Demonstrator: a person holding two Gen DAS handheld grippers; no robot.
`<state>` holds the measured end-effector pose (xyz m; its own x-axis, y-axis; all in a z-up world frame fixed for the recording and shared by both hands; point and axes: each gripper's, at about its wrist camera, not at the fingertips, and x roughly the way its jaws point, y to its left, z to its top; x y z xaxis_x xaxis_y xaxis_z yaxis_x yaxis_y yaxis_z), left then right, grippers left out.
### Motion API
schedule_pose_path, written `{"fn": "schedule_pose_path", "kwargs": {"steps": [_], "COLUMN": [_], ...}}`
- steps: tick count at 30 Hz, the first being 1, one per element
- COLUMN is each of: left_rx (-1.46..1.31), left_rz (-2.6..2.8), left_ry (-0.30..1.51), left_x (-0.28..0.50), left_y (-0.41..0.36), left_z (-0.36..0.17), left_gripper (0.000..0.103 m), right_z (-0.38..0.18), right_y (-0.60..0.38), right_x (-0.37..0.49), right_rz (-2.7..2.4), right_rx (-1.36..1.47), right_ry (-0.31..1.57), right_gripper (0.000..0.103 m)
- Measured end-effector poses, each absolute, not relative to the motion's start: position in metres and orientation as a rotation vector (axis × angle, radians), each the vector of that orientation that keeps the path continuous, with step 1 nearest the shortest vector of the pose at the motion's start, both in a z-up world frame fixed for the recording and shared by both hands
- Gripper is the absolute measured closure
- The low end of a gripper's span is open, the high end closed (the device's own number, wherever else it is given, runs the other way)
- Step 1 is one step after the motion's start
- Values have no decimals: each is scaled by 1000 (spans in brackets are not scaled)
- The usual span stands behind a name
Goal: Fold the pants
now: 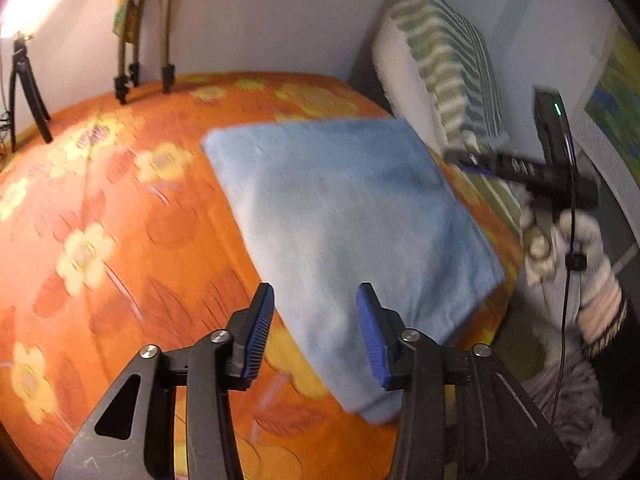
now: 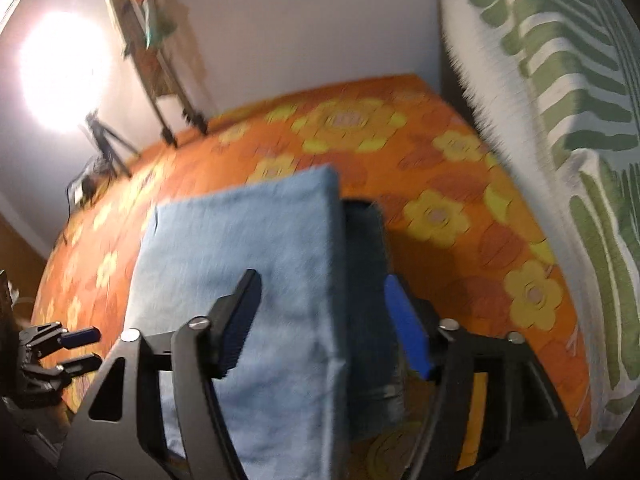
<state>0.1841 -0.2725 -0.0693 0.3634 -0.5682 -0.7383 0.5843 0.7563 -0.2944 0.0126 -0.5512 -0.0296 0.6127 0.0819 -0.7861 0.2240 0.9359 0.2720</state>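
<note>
The light blue pants [image 1: 344,216] lie folded into a flat rectangle on the orange flowered bedspread [image 1: 120,200]. My left gripper [image 1: 316,328] is open and empty, its fingers just above the near edge of the pants. The right gripper's black body [image 1: 556,168] shows at the right, held in a gloved hand beyond the pants. In the right wrist view the pants [image 2: 248,272] fill the middle, and my right gripper [image 2: 324,324] is open over them, holding nothing. The left gripper [image 2: 76,348] shows small at the left edge, open.
A green and white striped pillow [image 1: 444,56] leans on the wall at the right; it also shows in the right wrist view [image 2: 560,100]. Tripod legs [image 1: 128,80] and a lamp stand [image 1: 24,92] stand on the bed's far edge. A bright lamp [image 2: 64,80] glares.
</note>
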Motion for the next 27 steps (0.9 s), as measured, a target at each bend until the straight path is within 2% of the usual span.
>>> {"fn": "schedule_pose_path", "kwargs": {"steps": [2, 4, 13, 22, 27], "left_rx": [3, -12, -110, -177, -185], "left_rz": [-719, -713, -653, -627, -646], "left_ry": [936, 952, 1087, 1110, 1097], "left_x": [195, 207, 250, 272, 279], "left_y": [-271, -274, -284, -286, -289], "left_z": [-67, -69, -102, -117, -120], "left_gripper": [57, 53, 51, 50, 50], "right_z": [-30, -33, -58, -84, -93], "right_y": [-556, -558, -570, -591, -583], "right_x": [14, 14, 28, 43, 52], "right_rz": [-80, -58, -72, 5, 73], "right_rx": [382, 390, 350, 463, 466], "right_ry": [906, 894, 958, 999, 1024], "right_gripper": [10, 0, 0, 0, 5]}}
